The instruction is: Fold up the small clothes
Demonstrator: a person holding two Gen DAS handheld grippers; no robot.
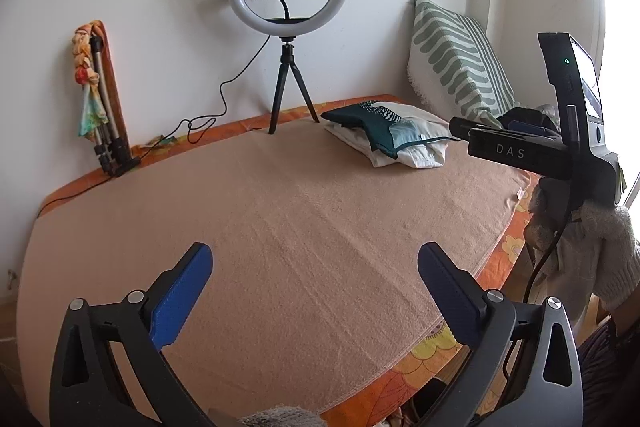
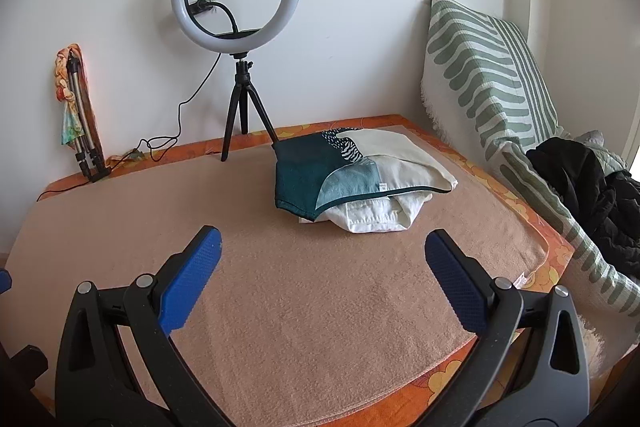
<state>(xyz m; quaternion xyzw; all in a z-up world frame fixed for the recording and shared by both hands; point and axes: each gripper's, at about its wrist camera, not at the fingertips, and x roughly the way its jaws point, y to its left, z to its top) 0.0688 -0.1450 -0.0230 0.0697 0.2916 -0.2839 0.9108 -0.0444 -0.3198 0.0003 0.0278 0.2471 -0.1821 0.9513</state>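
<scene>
Bed covered by a peach blanket (image 2: 304,307), bare over most of its near half; the small clothes lie as a stack at far right: a teal patterned garment (image 2: 320,183) on top of white folded garments (image 2: 380,215), just in front of the ring light tripod (image 2: 244,111) and left of the striped pillow (image 2: 488,75). Risk, judged: a pinch on the teal edge could also catch the white layer beneath, dragging and undoing the whole stack; a far reach could knock the tripod leg or snag its cable (image 1: 216,107). The black clothing heap (image 2: 592,195) at right may be the next source of items, unclear. Right gripper (image 2: 324,255) hovers above the blanket, near side of the stack, jaws wide, holding nothing. Left gripper (image 1: 316,271) hovers over bare blanket, well apart from the stack, jaws wide, nothing held.
</scene>
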